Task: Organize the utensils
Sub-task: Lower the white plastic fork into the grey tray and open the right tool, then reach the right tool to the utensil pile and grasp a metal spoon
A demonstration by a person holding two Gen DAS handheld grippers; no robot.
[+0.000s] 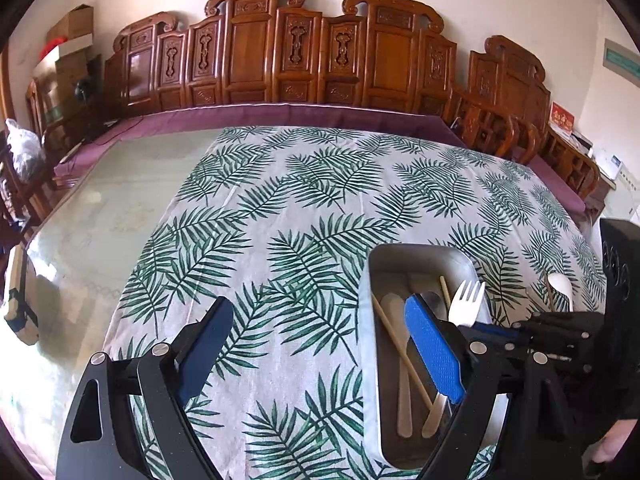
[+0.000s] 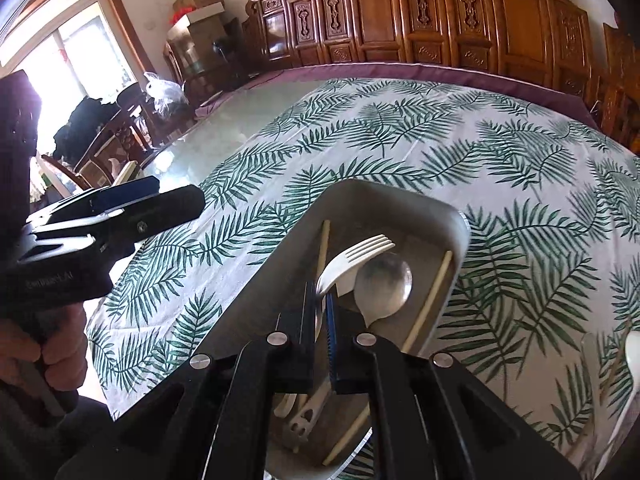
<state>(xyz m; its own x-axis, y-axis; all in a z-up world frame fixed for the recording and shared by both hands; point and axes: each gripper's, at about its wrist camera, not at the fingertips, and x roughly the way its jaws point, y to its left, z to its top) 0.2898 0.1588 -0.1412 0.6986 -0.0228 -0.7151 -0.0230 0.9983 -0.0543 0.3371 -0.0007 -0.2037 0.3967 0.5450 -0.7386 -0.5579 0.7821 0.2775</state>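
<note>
A metal tray [image 2: 360,192] on the leaf-print cloth holds a metal spoon [image 2: 384,280], pale chopsticks [image 2: 430,300] and other pale utensils. My right gripper [image 2: 322,304] is shut on the handle of a white plastic fork [image 2: 352,256], whose tines hang over the tray above the spoon. In the left wrist view the fork [image 1: 466,300] sticks up from the right gripper [image 1: 482,326] beside the tray [image 1: 400,250]. My left gripper [image 1: 320,346] is open and holds nothing; its right finger is over the tray's near end and its left finger over the cloth.
A white spoon [image 1: 560,286] lies on the cloth right of the tray, also seen as the white spoon [image 2: 632,360] at the picture's edge. The left gripper [image 2: 172,202], held by a hand, hovers left of the tray. Carved wooden chairs line the table's far side.
</note>
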